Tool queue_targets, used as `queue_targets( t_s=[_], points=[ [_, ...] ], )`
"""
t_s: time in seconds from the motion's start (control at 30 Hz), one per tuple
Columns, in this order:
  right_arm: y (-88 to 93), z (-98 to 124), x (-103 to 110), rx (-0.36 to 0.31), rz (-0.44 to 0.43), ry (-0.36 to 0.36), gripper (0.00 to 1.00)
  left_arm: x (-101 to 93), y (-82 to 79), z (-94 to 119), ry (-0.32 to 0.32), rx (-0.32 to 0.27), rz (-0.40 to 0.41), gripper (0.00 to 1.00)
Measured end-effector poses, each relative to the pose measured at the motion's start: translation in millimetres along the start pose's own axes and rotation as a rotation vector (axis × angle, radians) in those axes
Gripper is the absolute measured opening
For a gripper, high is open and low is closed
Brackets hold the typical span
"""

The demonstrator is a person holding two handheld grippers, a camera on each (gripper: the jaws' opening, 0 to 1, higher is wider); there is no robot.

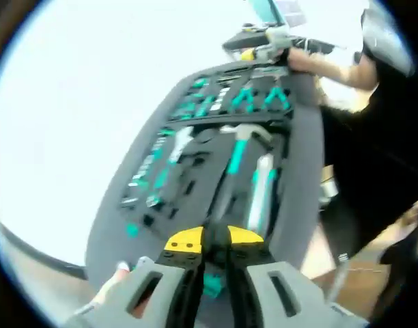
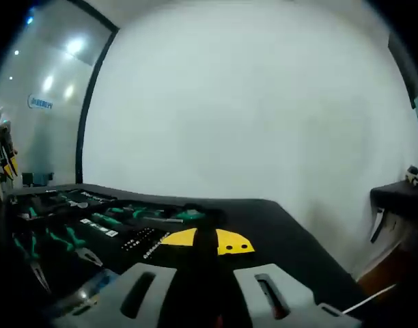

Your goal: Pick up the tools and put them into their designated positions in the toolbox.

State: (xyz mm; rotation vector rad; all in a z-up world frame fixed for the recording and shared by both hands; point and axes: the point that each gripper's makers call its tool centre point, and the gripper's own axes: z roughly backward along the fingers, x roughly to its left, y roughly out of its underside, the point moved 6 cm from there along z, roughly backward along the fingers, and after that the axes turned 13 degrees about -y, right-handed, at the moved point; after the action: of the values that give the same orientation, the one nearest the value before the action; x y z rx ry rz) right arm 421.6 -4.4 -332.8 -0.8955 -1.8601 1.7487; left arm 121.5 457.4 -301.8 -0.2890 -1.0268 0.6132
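The grey foam toolbox tray [image 1: 301, 171] lies ahead in the left gripper view. In it are a teal-handled hammer [image 1: 238, 154], teal pliers [image 1: 260, 99], wrenches [image 1: 178, 147] and a silver tool [image 1: 260, 191]. My left gripper [image 1: 212, 239] hovers over the tray's near end, yellow tips together. A teal bit shows low between its fingers; I cannot tell whether it is held. My right gripper [image 1: 263, 44] sits at the tray's far end, in a hand [image 1: 311, 61]. In the right gripper view that gripper [image 2: 205, 242] has its tips together over the dark toolbox [image 2: 263, 225], with pliers [image 2: 31, 263] to the left.
The tray rests on a white table [image 1: 72, 123]. A person in dark clothes [image 1: 373, 137] stands along its right side. In the right gripper view a white wall [image 2: 250, 102] lies beyond, a glass panel [image 2: 38, 102] to the left and a dark shelf [image 2: 400, 195] to the right.
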Motion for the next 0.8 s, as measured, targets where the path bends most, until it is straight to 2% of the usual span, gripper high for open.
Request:
queue_targets(
  t_s=[0.03, 0.07, 0.1, 0.17, 0.2, 0.23, 0.27, 0.3, 0.37, 0.4, 0.43, 0.47, 0.5, 0.53, 0.57, 0.6, 0.63, 0.7, 0.73, 0.77, 0.8],
  points=[
    [-8.4, -1.3, 12.3, 0.003, 0.036, -0.039, 0.00, -1.1, 1.8, 0.3, -0.046, -0.010, 0.007, 0.00],
    [-25.0, -6.2, 39.8, 0.017, 0.035, -0.147, 0.00, -10.7, 3.0, 1.7, -0.041, -0.014, 0.032, 0.00],
    [-40.0, -10.4, 63.9, -0.009, -0.005, -0.238, 0.00, -15.6, 3.8, 3.6, -0.025, -0.013, 0.040, 0.00],
    [-77.5, -25.2, 132.6, -0.081, -0.089, -0.455, 0.00, -21.8, 4.0, 4.2, 0.004, -0.004, 0.085, 0.00],
    [-86.9, -30.6, 162.9, -0.082, -0.088, -0.554, 0.00, -21.4, 5.1, 3.2, 0.003, -0.018, 0.107, 0.00],
    [-90.2, -35.5, 191.2, -0.062, -0.068, -0.644, 0.00, -23.7, 9.0, 2.3, 0.014, -0.015, 0.129, 0.00],
    [-89.0, -40.9, 219.1, -0.027, -0.042, -0.727, 0.00, -27.7, 17.9, 1.0, 0.010, 0.041, 0.132, 0.00],
    [-85.3, -47.1, 248.4, 0.017, -0.020, -0.802, 0.00, -25.6, 22.7, -2.1, -0.025, 0.060, 0.112, 0.00],
    [-77.2, -63.0, 313.9, 0.113, -0.027, -0.929, 0.00, -24.9, 22.6, -7.3, -0.106, 0.046, 0.054, 0.00],
    [-72.0, -71.0, 331.7, 0.149, -0.036, -0.951, 0.00, -27.3, 21.2, -7.6, -0.115, 0.040, 0.023, 0.00],
    [-62.7, -78.6, 347.0, 0.211, -0.021, -0.951, 0.00, -32.8, 19.0, -7.2, -0.117, 0.022, 0.026, 0.00],
    [-46.4, -88.0, 364.2, 0.298, 0.060, -0.921, 0.00, -37.3, 15.7, -5.5, -0.123, 0.004, 0.051, 0.00],
    [-37.1, -93.3, 371.7, 0.329, 0.147, -0.900, 0.00, -41.7, 13.8, -7.4, -0.117, -0.038, 0.114, 0.00],
    [-26.2, -98.6, 378.4, 0.337, 0.255, -0.885, 0.00, -41.8, 17.0, -10.6, -0.086, -0.055, 0.096, 0.01],
    [-23.5, -99.4, 381.0, 0.336, 0.267, -0.889, 0.00, -36.0, 17.6, -15.9, -0.106, -0.044, 0.100, 0.01],
    [-14.0, -100.4, 388.0, 0.371, 0.170, -0.903, 0.00, -33.3, 15.4, -17.2, -0.148, -0.039, 0.143, 0.00],
    [-11.5, -100.2, 389.3, 0.396, 0.145, -0.912, 0.00, -38.2, 15.1, -18.8, -0.121, -0.027, 0.155, 0.00],
    [-0.4, -87.4, 389.4, 0.503, 0.054, -0.940, 0.00, -44.6, 12.9, -22.1, -0.091, -0.039, 0.103, 0.00],
    [3.9, -85.4, 384.2, 0.554, 0.064, -0.944, 0.00, -43.6, 12.6, -23.4, -0.105, -0.042, 0.057, 0.00],
    [-2.9, -82.5, 384.7, 0.512, 0.070, -0.958, 0.00, -44.0, 11.8, -23.0, -0.103, -0.054, 0.065, 0.00],
    [-4.3, -79.9, 386.5, 0.549, 0.060, -0.979, 0.00, -43.0, 14.1, -22.9, -0.097, -0.042, 0.073, 0.00]
  ],
)
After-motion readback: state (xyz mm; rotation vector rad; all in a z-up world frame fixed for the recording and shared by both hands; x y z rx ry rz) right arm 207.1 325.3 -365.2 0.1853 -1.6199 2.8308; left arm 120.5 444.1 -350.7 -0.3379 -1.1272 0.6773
